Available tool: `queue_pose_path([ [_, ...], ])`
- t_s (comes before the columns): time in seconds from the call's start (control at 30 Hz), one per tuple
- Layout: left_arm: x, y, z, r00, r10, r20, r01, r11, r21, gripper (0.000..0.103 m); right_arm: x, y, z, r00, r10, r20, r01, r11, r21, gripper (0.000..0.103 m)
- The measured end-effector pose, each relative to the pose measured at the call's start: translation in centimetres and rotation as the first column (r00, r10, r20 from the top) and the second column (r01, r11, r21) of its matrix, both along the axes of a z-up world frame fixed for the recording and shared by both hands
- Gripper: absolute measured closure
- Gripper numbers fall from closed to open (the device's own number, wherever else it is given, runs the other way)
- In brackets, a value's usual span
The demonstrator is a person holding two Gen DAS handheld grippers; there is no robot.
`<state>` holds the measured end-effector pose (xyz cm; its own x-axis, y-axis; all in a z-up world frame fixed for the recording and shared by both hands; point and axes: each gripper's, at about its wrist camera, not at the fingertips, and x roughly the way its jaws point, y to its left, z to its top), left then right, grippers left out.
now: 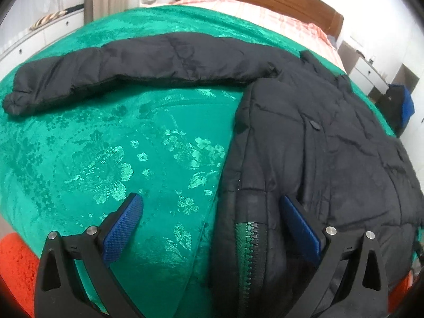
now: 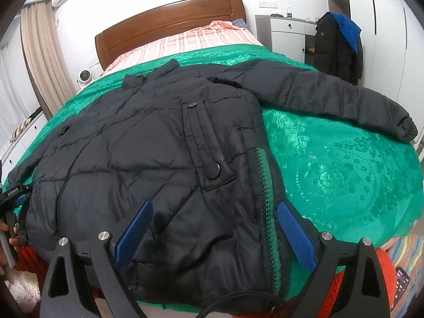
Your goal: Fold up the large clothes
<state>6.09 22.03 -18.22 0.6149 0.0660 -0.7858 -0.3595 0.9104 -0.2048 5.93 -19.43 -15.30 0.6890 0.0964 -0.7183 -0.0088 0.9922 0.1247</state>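
Observation:
A large black puffer jacket (image 2: 148,148) lies flat on a green floral bedspread (image 2: 344,175), with a green zipper (image 2: 263,185) along its near side edge. One sleeve (image 2: 339,98) stretches out to the right in the right wrist view. In the left wrist view the jacket body (image 1: 312,143) is at the right and a sleeve (image 1: 127,71) reaches left. My left gripper (image 1: 212,209) is open, straddling the jacket's zipper edge (image 1: 249,249). My right gripper (image 2: 214,214) is open over the jacket's hem near the zipper.
The bed has a wooden headboard (image 2: 169,23) and pink striped sheet (image 2: 185,42). A dark coat (image 2: 336,47) hangs by white cabinets at the right. Curtains (image 2: 42,61) and a small white fan (image 2: 84,76) are at the left. An orange-red cover (image 1: 16,265) edges the bed's near side.

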Motion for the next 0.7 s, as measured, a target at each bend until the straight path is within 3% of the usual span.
queue_pose_path([
  [0.17,0.1,-0.4,0.1,1.0,-0.014,-0.023,0.015,0.999,0.033,0.0,0.0,0.0,0.1,1.0,0.007,-0.001,-0.007,1.0,0.011,0.009],
  [0.27,-0.2,-0.2,1.2,1.0,-0.022,-0.011,0.022,1.0,0.015,0.001,0.0,-2.6,1.4,0.999,-0.028,0.036,0.024,0.995,0.097,0.009],
  [0.37,-1.2,0.0,3.4,0.997,-0.009,0.081,0.006,0.999,0.038,0.001,0.4,-8.3,2.8,0.986,-0.152,0.07,0.133,0.966,0.221,0.009],
  [0.43,-1.9,0.1,4.8,0.991,0.001,0.137,-0.009,0.998,0.058,0.001,0.4,-13.7,2.8,0.958,-0.282,0.047,0.247,0.899,0.361,0.009],
  [0.5,-2.4,0.3,5.7,0.984,0.017,0.176,-0.029,0.997,0.068,0.001,0.2,-19.6,2.1,0.901,-0.434,0.013,0.374,0.79,0.487,0.009],
  [0.57,-2.9,0.5,6.2,0.978,0.041,0.207,-0.059,0.995,0.082,0.001,0.5,-24.5,1.4,0.839,-0.544,-0.022,0.468,0.7,0.54,0.009],
  [0.7,-3.1,1.0,5.8,0.979,0.074,0.188,-0.094,0.991,0.098,0.001,3.5,-31.6,-1.4,0.787,-0.604,-0.124,0.537,0.574,0.618,0.012],
])
